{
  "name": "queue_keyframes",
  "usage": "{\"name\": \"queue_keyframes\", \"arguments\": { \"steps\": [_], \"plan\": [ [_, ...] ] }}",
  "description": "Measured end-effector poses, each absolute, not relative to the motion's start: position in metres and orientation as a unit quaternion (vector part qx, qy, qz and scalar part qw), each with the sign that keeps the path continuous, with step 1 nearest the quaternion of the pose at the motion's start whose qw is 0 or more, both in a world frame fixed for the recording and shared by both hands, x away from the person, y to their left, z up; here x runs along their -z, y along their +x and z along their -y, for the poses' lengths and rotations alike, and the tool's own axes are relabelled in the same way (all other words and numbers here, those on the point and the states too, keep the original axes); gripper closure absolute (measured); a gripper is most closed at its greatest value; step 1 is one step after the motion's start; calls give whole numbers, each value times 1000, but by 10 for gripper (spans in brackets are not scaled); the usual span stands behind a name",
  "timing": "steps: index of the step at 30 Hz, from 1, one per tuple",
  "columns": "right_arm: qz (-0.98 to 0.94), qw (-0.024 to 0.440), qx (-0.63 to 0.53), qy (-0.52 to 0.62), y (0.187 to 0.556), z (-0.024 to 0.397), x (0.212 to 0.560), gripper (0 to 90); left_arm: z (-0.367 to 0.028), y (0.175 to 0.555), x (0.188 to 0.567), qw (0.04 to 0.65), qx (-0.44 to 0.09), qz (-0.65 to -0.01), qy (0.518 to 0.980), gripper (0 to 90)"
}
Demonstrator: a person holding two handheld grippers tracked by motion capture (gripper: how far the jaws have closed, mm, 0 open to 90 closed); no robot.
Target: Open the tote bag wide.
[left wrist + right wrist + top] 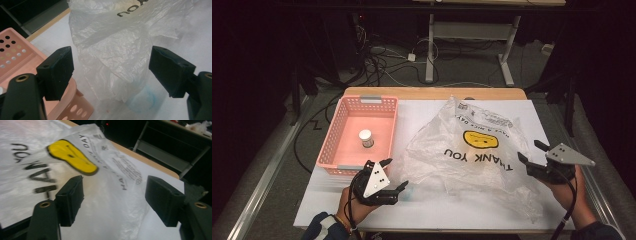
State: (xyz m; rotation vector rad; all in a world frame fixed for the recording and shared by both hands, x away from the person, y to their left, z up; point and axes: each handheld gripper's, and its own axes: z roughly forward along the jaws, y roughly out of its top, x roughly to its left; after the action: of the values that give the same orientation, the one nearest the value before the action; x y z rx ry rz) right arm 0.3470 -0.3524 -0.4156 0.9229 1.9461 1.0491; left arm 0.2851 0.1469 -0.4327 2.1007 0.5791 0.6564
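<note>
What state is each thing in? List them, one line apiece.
Plastic bag: lying crumpled on the table, printed side up, not held.
Pink basket: upright, left of the bag, holding one small jar.
Jar: standing upright in the basket, white lid on.
Left tool: open, at the bag's near left edge.
Right tool: open, at the bag's right edge.

Black left gripper (pixel 394 175) & right gripper (pixel 532 152), grey triangular plates, brass-ish screws; dark sleeves.
</note>
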Motion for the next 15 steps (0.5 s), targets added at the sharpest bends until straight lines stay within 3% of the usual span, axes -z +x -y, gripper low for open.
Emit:
{"name": "queue_keyframes", "arguments": {
  "steps": [9, 15],
  "plan": [
    [-760, 346, -352, 423, 443, 371, 420, 432, -145, 286, 434, 416, -257, -227, 842, 194],
    [-770, 300, -305, 473, 497, 372, 443, 484, -145, 286, 435, 416, -255, -220, 845, 221]
  ]
}}
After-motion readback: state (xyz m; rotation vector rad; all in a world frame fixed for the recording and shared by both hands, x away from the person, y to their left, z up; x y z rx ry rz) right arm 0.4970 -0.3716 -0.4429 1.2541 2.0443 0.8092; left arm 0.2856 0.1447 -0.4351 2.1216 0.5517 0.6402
